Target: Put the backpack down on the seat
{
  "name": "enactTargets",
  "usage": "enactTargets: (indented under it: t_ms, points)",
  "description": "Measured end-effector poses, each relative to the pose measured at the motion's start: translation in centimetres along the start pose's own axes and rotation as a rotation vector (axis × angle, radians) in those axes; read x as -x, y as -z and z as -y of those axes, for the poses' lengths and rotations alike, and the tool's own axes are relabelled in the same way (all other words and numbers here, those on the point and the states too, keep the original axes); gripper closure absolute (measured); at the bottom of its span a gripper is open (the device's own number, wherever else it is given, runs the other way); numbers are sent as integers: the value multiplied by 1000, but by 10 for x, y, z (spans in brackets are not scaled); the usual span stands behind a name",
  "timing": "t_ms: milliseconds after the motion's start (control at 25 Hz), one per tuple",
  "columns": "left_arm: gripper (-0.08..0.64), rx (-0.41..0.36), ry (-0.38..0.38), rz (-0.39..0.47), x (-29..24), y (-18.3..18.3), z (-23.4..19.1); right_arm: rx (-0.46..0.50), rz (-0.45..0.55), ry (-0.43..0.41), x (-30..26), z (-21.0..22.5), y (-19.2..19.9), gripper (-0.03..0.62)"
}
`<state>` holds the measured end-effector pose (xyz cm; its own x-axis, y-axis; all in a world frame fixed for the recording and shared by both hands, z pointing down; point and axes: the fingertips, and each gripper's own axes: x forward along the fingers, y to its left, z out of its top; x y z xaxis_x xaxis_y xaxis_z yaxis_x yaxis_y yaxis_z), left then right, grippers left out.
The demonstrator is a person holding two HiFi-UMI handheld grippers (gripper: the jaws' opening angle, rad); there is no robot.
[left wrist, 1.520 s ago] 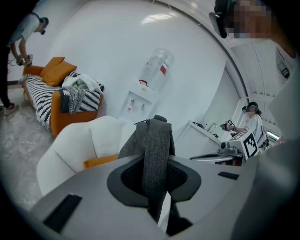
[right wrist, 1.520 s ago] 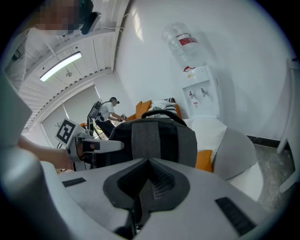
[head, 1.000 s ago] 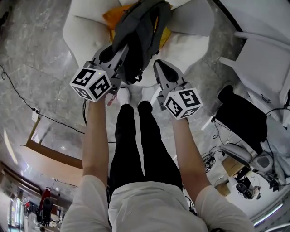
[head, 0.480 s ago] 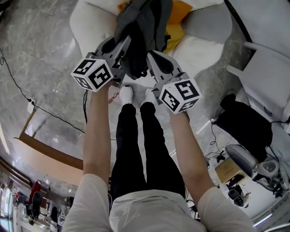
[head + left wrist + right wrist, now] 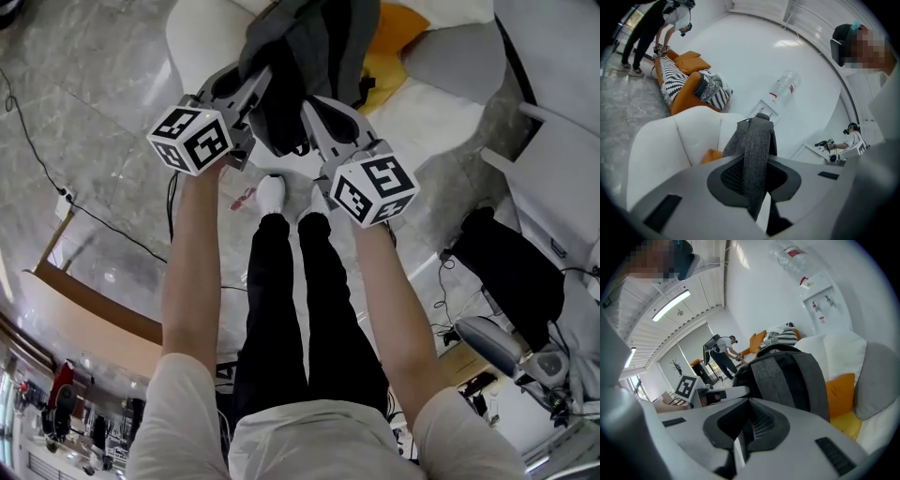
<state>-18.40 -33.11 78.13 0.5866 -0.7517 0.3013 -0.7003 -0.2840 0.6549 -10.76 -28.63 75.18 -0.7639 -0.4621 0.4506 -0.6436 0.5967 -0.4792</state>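
Your left gripper (image 5: 251,86) had its jaws pinching a rough grey strap (image 5: 756,150). The soft, saggy backpack (image 5: 305,47) hung in the air by the near edge of the seat (image 5: 427,108). Your right gripper (image 5: 317,111) had its jaws pressed together, right beside the bag. It was best to lower both hands evenly onto the puffy white seat, near the orange cushion (image 5: 398,37).

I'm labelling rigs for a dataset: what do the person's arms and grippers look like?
The left gripper and right gripper have smooth light-grey shells with dark textured pads. Each carries a white cube with black square markers. Arms are bare below short white sleeves.
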Motion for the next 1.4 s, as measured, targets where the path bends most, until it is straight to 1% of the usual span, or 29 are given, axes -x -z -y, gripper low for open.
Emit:
enactTargets:
  t_ms: [200,440,600,720,920,1040,1200,1320,1400]
  points:
    - [488,-7,-41,0,-8,0,-21,-14,-10,-5,-11,12,-5,569]
    - [486,4,-112,-4,7,4,-57,-46,-23,-19,-34,-1,3,569]
    - [486,14,-146,-22,15,5,-76,-39,-69,-40,-50,-13,16,569]
    - [486,22,-164,-31,14,3,-90,-42,-96,-46,-63,-13,20,569]
    - [486,40,-190,-37,12,4,-110,-61,-118,-25,-84,-3,26,569]
    - [485,45,-204,-41,13,5,-120,-74,-133,-41,-94,-3,29,568]
    - [474,50,-235,-47,15,4,-133,-67,-155,-55,-105,-2,29,568]
    - [474,51,-249,-54,15,4,-139,-111,-166,-71,-115,-1,29,568]
    - [471,51,-265,-56,15,6,-143,-124,-184,-87,-123,-1,30,568]
